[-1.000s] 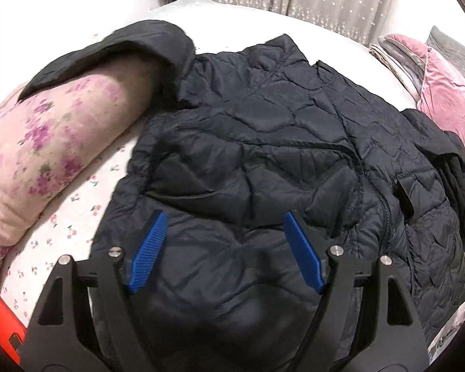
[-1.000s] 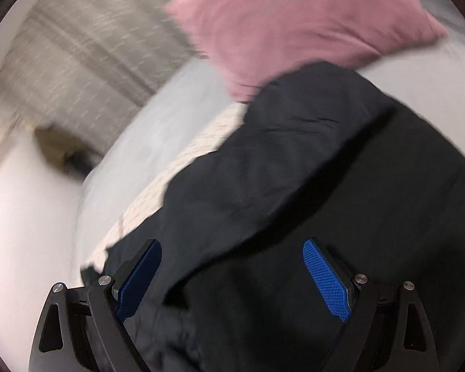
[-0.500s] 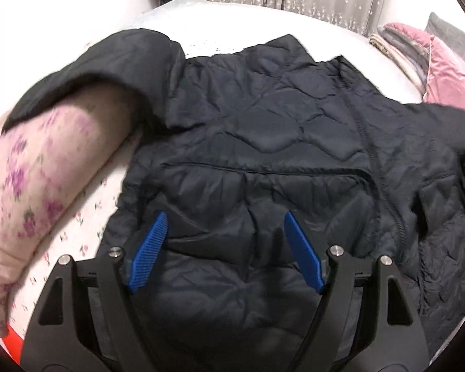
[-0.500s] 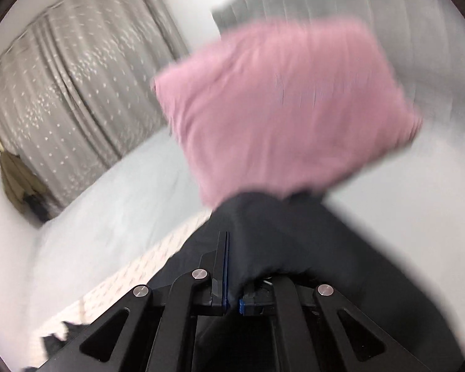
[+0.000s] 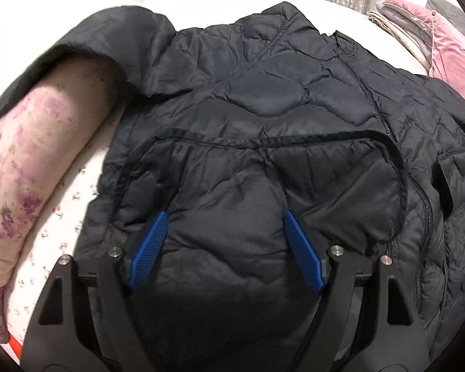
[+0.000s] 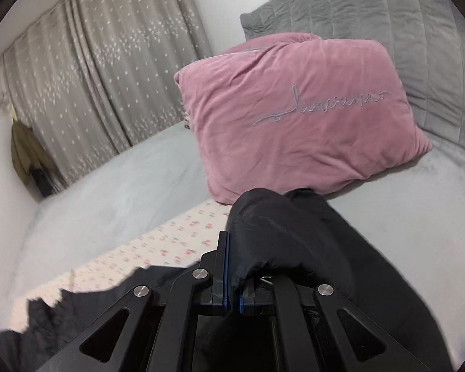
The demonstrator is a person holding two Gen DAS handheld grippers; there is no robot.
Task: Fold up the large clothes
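Black quilted jacket lies spread on the bed, front up, zip running down right of centre. Hood folded forward over the chest, its corded edge making an arc across the middle. One sleeve draped up over the floral bolster on the left side of the view. Fabric puffy, slick-looking, creased; likely to slide on itself.

Right tongs pressed together on a bunched end of the jacket, probably the other sleeve or cuff, lifted off the floral sheet near the pink pillow. Left tongs spread wide, hovering over the hood area, gripping nothing.

Risks, as judged:
- Pinch looks shallow, on a thick wad. Slick shell could slip out if pulled across fast.
- Nothing pins the body. Dragging the held end could shift the whole jacket, skewing the fold.
- Sleeve hung on the bolster may snag or trail when folded in.
- Padding may spring open; folds likely need pressing down.
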